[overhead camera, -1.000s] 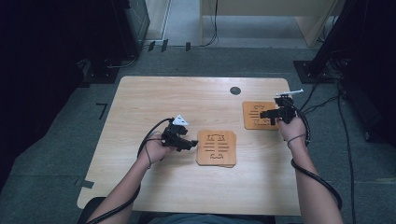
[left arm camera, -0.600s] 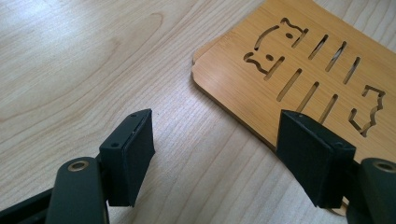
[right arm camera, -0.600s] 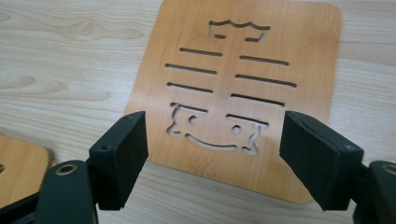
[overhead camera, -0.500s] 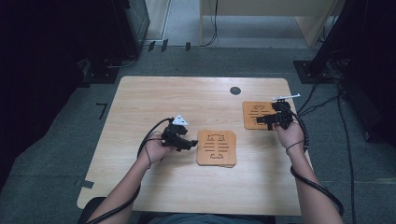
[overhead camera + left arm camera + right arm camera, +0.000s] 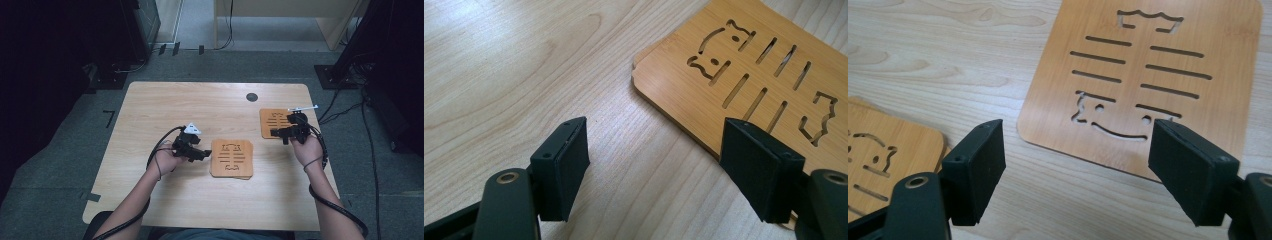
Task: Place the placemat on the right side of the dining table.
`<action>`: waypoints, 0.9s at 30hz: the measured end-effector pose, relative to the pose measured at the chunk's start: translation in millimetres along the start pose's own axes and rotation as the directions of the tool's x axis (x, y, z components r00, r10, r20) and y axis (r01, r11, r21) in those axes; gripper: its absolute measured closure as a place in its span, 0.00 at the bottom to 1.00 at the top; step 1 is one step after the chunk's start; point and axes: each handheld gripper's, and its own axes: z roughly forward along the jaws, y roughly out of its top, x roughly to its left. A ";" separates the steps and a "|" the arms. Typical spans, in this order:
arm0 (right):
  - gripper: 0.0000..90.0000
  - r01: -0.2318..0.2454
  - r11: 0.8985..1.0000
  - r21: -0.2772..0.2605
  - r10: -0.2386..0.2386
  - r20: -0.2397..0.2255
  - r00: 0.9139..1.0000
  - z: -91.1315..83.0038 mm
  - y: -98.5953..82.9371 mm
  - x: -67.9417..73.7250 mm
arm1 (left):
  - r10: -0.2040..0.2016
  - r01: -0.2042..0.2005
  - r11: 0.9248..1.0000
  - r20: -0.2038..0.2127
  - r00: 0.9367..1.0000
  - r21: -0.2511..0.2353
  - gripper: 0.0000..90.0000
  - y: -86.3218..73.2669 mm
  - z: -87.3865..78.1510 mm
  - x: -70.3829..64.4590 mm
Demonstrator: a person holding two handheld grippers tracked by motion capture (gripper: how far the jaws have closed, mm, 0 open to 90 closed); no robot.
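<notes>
Two wooden boards lie on the table (image 5: pixel 150 210). We see the centre board (image 5: pixel 231 158) just right of the left gripper (image 5: pixel 201 153), whose jaws are spread. The right gripper (image 5: pixel 280 133), jaws also spread, covers the lower edge of the far board (image 5: pixel 272 120) at middle right. Under the centre board, another layer seems stacked, hard to confirm.

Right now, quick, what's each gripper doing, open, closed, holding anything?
Left gripper: open, holding nothing, at the edge of the middle wooden mat.
Right gripper: open, holding nothing, over the far wooden mat.
</notes>
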 end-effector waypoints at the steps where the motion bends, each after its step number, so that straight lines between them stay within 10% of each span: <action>1: 0.26 0.001 1.000 0.002 -0.001 -0.003 1.000 -0.3 -0.7 1.5 | -0.001 0.001 1.000 -0.001 1.000 -0.001 0.30 0.0 -0.2 0.2; 27: 0.26 0.113 0.993 -0.019 -0.114 -0.039 0.993 -5.7 -28.4 41.8 | -0.009 0.009 1.000 -0.014 1.000 -0.001 0.30 -1.6 -0.5 6.3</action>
